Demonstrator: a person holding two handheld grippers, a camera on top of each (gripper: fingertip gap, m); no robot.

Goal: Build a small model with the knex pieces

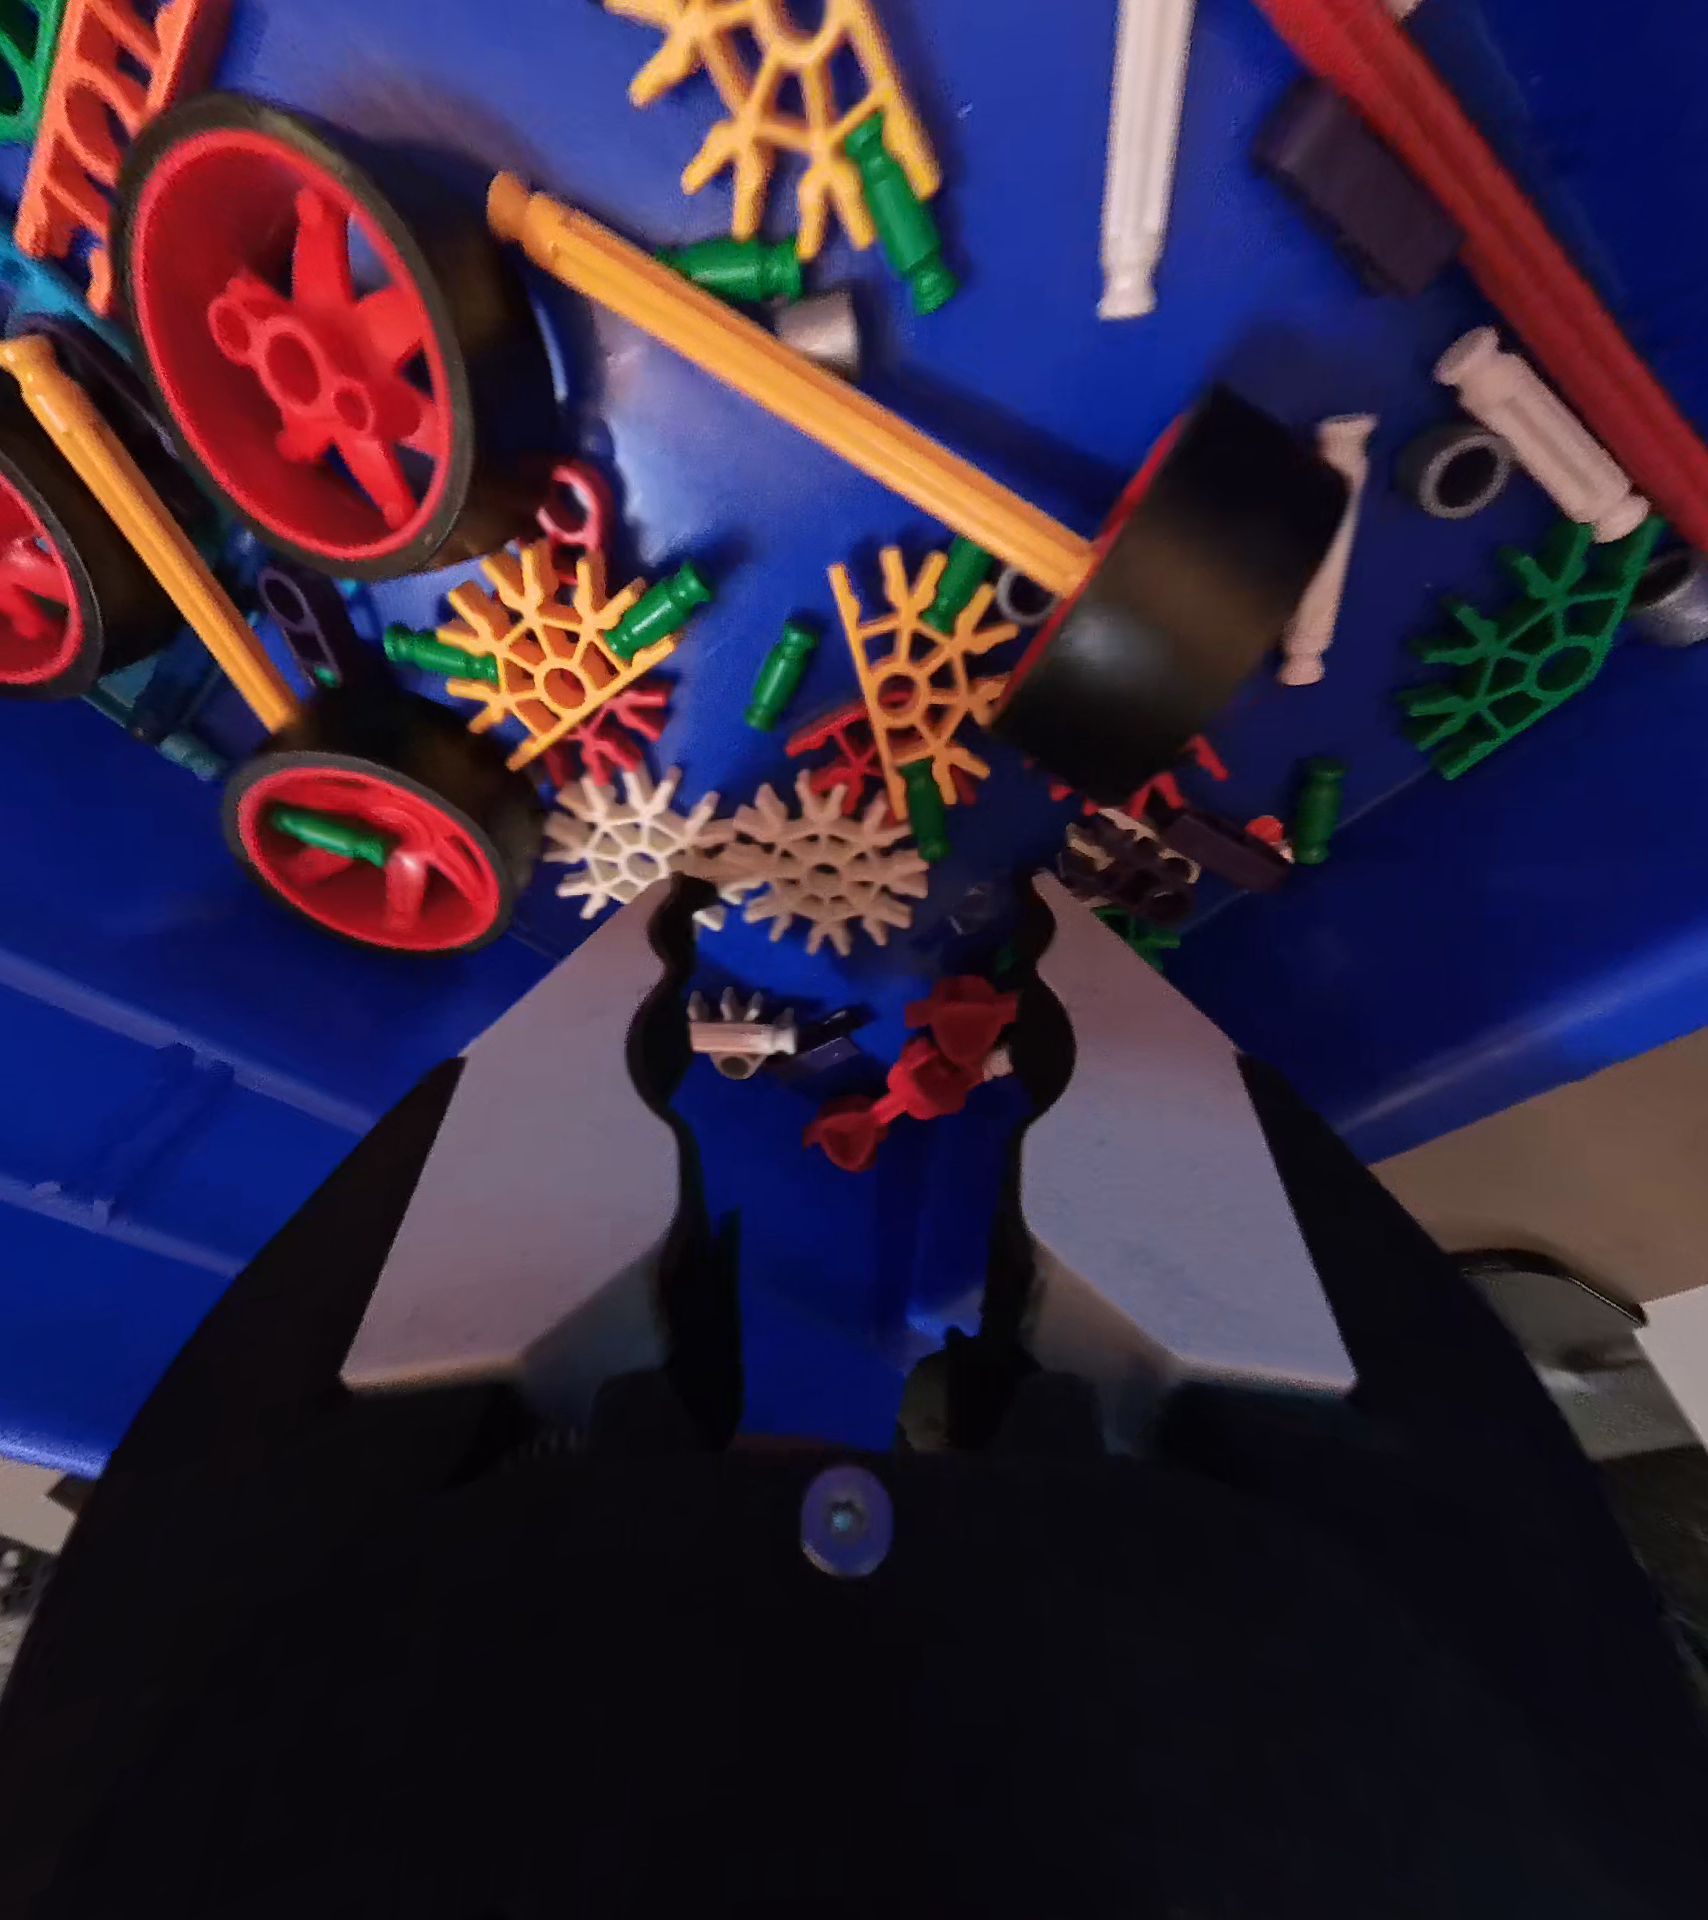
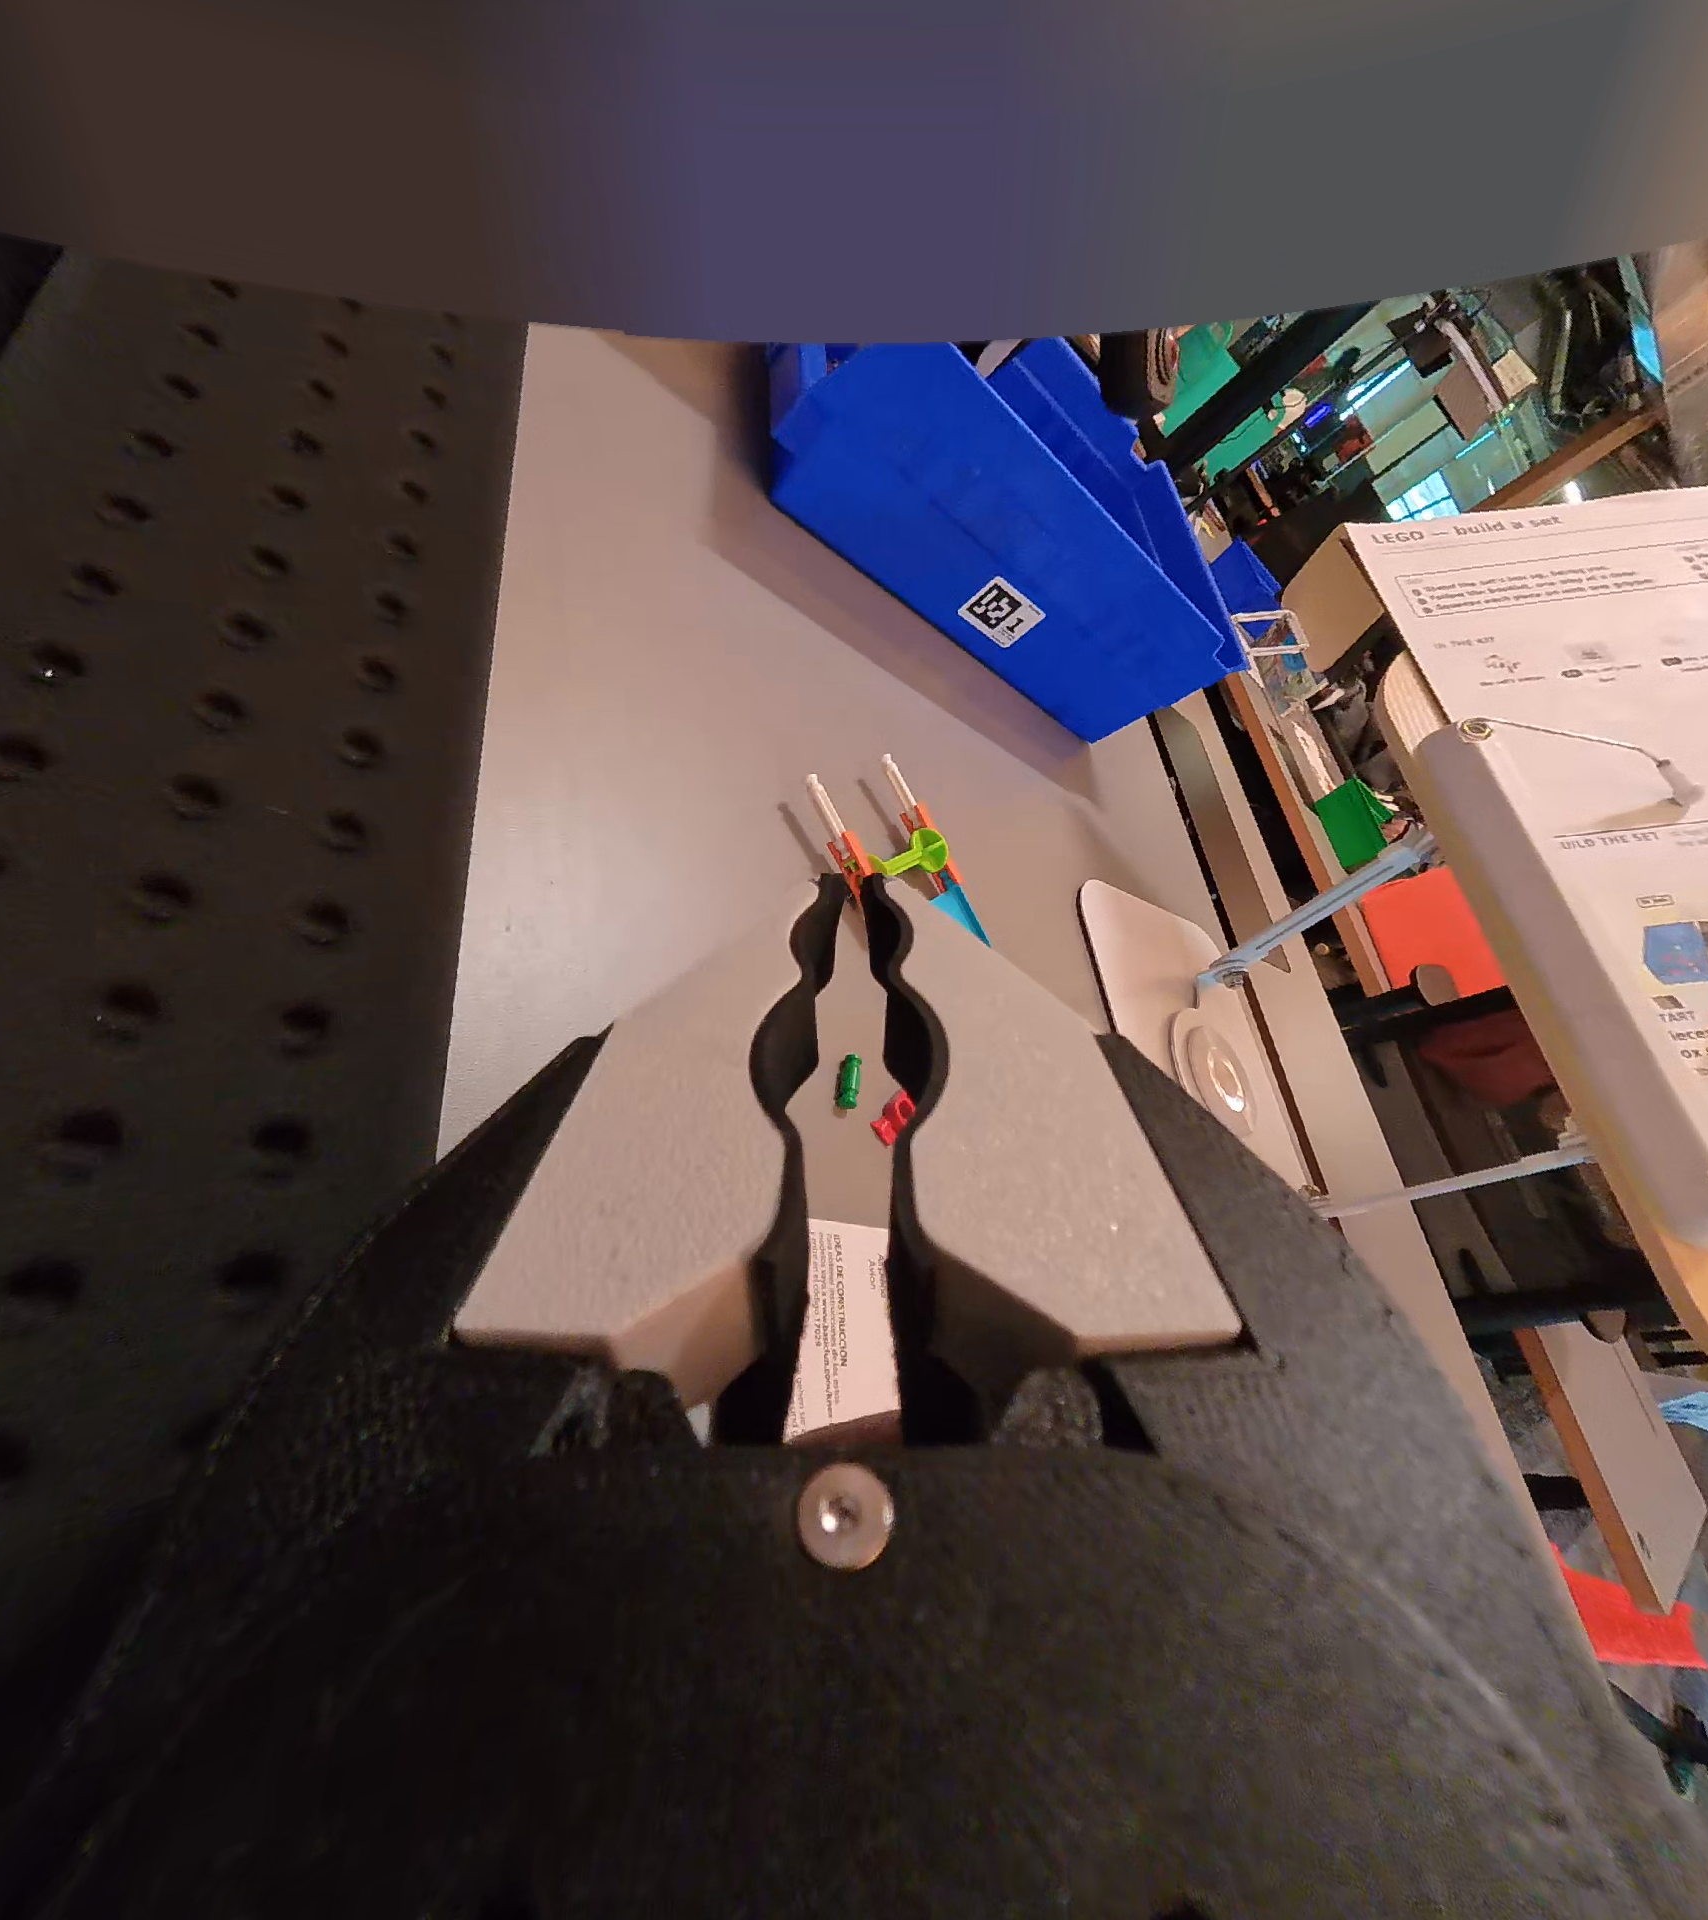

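Note:
My left gripper (image 1: 860,899) is open and points down into a blue bin (image 1: 154,1039) of plastic construction parts. Two white snowflake connectors (image 1: 819,862) lie right at its fingertips. A small grey piece (image 1: 741,1039) and a red piece (image 1: 923,1070) lie between its fingers. Nothing is held. My right gripper (image 2: 852,883) is shut on a small assembly (image 2: 855,862) of orange connectors, two white rods, a lime-green piece and a blue piece, over the grey table (image 2: 621,675). A short green rod (image 2: 848,1081) and a red clip (image 2: 894,1117) lie on the table below its fingers.
The bin also holds red wheels with black tyres (image 1: 294,338), long yellow rods (image 1: 788,379), a red rod (image 1: 1556,270) and yellow, green and white connectors. In the right wrist view stand blue bins (image 2: 985,540), a black perforated board (image 2: 154,727), an instruction sheet on a stand (image 2: 1608,727) and a leaflet (image 2: 834,1330). My right fingertips sit around 45 centimetres from my left ones.

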